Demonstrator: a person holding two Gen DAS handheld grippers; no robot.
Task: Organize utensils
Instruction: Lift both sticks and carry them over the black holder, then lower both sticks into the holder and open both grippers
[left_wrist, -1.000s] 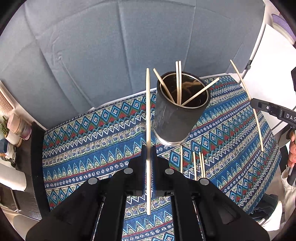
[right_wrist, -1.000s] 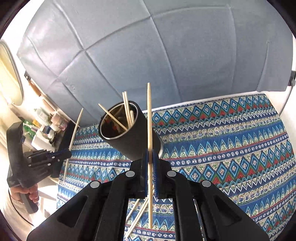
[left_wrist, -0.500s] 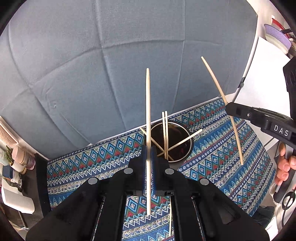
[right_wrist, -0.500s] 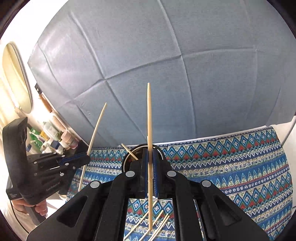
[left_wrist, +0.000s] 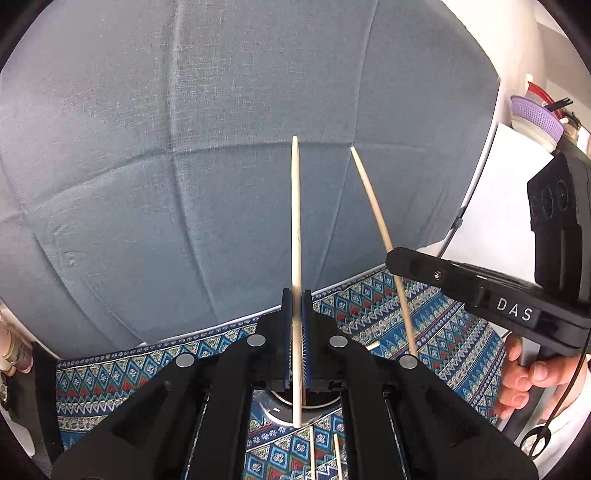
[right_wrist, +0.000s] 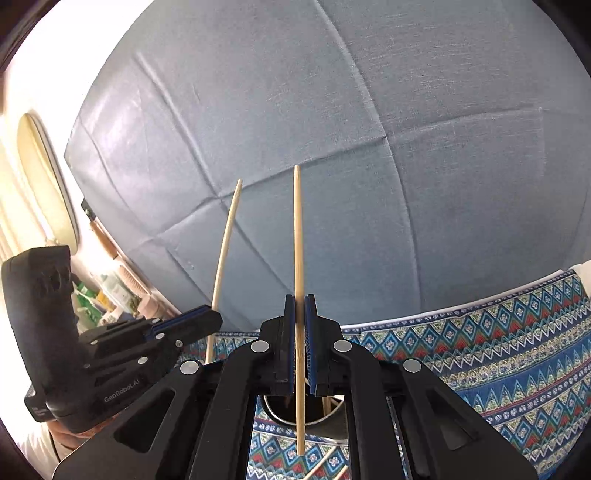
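claw on the left (left_wrist: 295, 317) is clamped tight on one chopstick (left_wrist: 295, 236) abt mid-length, stick running straight up betw the pads w/ its lower end poking out below, over the metal cup (left_wrist: 291, 408). prob held upright so it can drop end-first into that cup. right claw (right_wrist: 300, 325) does the same w/ its own chopstick (right_wrist: 298, 258), pinched mid-shaft, tip up, lower end hanging over the cup rim (right_wrist: 273, 413). both claws sit close together, each showing in the other's view, so the 2 sticks look set to go in as a pair.

hard to see: cup is mostly blocked by the claw bodies in both views, only a sliver of rim + dark inside shows, so can't tell how many sticks are in it. a few loose chopsticks (left_wrist: 312, 452) lie on the patterned table cloth (left_wrist: 443, 332) below, cut off by the frame edge. person's fingers (left_wrist: 532, 373) only partly seen at far right. shelf clutter at left edge too blurred to name.
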